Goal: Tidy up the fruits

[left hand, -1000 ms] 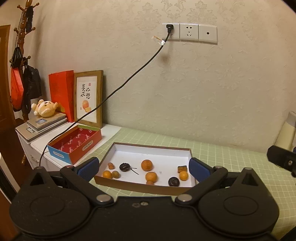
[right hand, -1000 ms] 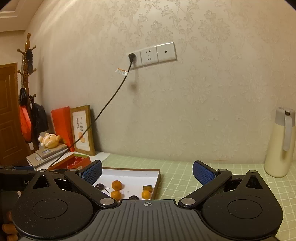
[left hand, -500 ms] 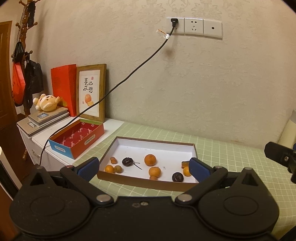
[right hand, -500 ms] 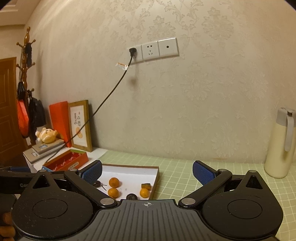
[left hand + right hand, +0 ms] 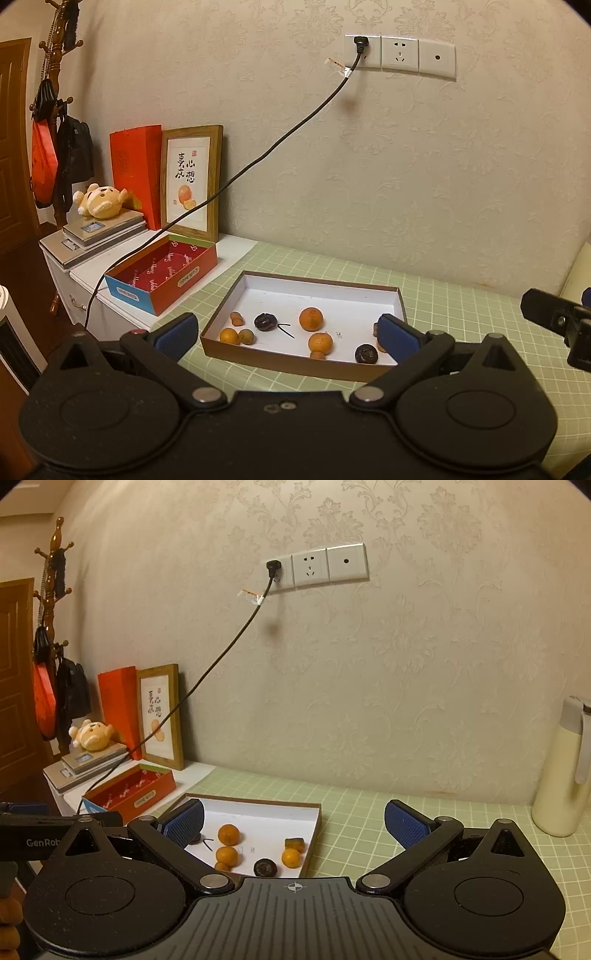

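Observation:
A shallow white tray with a brown rim [image 5: 317, 277] lies on the green checked table. It holds several small orange fruits [image 5: 311, 319], dark round fruits [image 5: 265, 322] and smaller brown ones [image 5: 236, 318]. My left gripper [image 5: 286, 334] is open and empty, hovering just in front of the tray. The tray also shows in the right wrist view [image 5: 258, 805], with oranges [image 5: 228, 834] and a dark fruit [image 5: 265, 867]. My right gripper [image 5: 293, 823] is open and empty, to the right of the tray. An empty red box [image 5: 162, 275] stands left of the tray.
A black cable [image 5: 258, 162] runs from the wall socket down past the red box. A framed picture [image 5: 192, 181], a red bag, a plush toy and scales stand at the left. A cream flask [image 5: 565, 768] stands at the right on the table.
Both grippers have moved slightly forward and to the left toward the tray. Both stay open and empty.

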{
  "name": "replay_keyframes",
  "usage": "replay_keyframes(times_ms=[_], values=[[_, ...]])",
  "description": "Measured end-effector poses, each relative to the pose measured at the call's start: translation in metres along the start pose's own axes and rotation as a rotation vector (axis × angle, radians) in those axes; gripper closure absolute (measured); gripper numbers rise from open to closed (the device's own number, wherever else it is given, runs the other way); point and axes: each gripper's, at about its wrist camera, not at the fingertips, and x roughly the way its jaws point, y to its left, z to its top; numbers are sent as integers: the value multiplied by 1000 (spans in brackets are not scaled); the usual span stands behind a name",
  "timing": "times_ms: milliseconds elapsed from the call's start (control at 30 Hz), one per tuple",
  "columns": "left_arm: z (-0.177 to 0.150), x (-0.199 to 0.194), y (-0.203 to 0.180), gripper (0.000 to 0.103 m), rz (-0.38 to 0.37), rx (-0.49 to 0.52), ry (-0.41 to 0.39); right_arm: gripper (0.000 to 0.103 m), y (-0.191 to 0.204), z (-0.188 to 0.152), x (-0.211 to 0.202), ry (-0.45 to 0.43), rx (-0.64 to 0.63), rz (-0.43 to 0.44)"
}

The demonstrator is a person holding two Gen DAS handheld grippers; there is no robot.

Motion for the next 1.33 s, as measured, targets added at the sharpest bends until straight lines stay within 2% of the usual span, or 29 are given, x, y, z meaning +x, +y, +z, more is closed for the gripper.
replay_keyframes(times_ms=[1100,1333], values=[[-3,13,3,6,-3,-1,15,0,5,-4,14,21,-2,19],[-6,19,3,8,-45,-16,14,0,9,-5,22,33,-6,27]])
